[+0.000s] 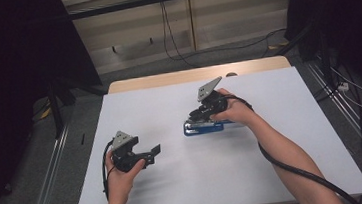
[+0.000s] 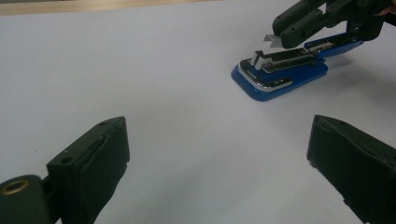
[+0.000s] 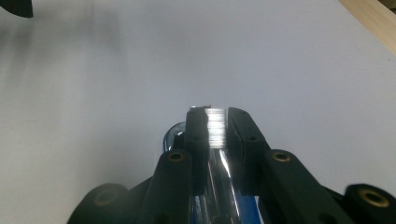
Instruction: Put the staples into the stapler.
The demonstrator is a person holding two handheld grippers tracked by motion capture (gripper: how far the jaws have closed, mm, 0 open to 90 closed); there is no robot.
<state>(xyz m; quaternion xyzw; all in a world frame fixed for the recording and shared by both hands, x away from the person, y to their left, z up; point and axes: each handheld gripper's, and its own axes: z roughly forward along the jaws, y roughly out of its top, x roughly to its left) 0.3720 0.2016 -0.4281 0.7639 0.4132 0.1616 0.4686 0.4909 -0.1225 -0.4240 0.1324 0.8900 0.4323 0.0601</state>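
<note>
Two grippers | right gripper [image 1: 196, 113] pinches a strip of staples [image 3: 215, 127] above the blue stapler [image 2: 280, 74] mid-table | left gripper [image 1: 154, 150] jaws wide apart, empty, on the white table [image 1: 275, 163]

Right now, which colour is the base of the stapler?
Blue; the stapler base shows best in the left gripper view.

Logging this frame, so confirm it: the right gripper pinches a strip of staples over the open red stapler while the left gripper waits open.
Wrong colour only. The stapler is blue, as the left gripper view shows. The right gripper does pinch the staple strip over it, and the left gripper waits open.
</note>
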